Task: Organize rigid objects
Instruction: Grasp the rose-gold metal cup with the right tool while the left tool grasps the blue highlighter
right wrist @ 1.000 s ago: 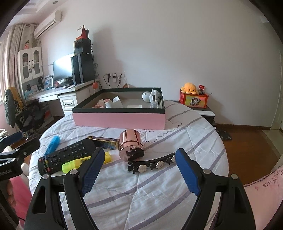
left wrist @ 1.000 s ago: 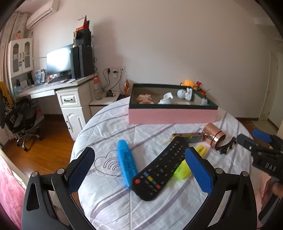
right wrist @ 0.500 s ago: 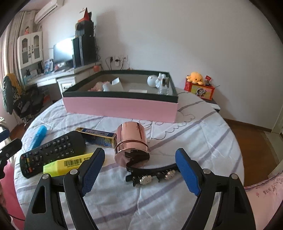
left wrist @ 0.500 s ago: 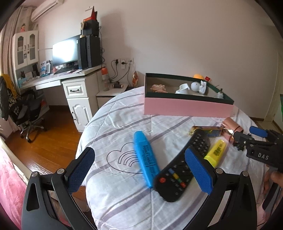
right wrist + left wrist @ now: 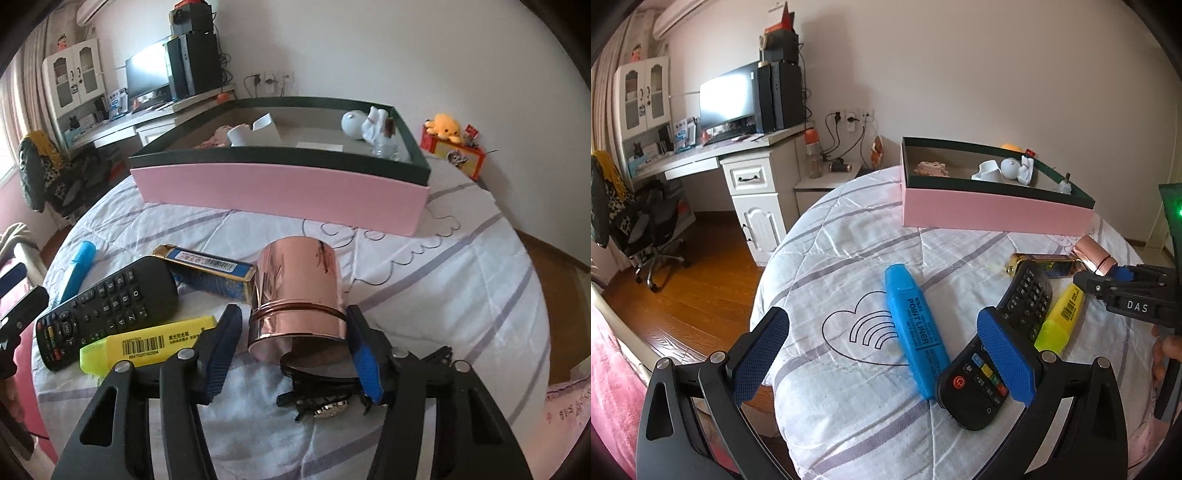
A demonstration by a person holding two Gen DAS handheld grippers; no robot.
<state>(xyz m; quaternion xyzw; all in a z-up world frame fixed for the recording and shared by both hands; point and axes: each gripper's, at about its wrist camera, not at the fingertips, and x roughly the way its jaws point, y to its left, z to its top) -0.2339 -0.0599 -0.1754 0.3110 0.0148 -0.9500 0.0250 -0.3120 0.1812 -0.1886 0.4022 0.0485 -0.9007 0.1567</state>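
The right tongs (image 5: 291, 336) close around the rose-gold metallic cylindrical cup (image 5: 299, 291), lying on its side on the quilted worktop (image 5: 443, 295), pads not yet clamped. The pink, dark-rimmed box (image 5: 280, 192) waits at twelve o'clock. The left tongs (image 5: 882, 354) hang wide open and empty.

Soft daylight fills my two views evenly; the shiny rose-gold metal cup (image 5: 299, 291) shows glare, edges bend strongly, and corners are dark.
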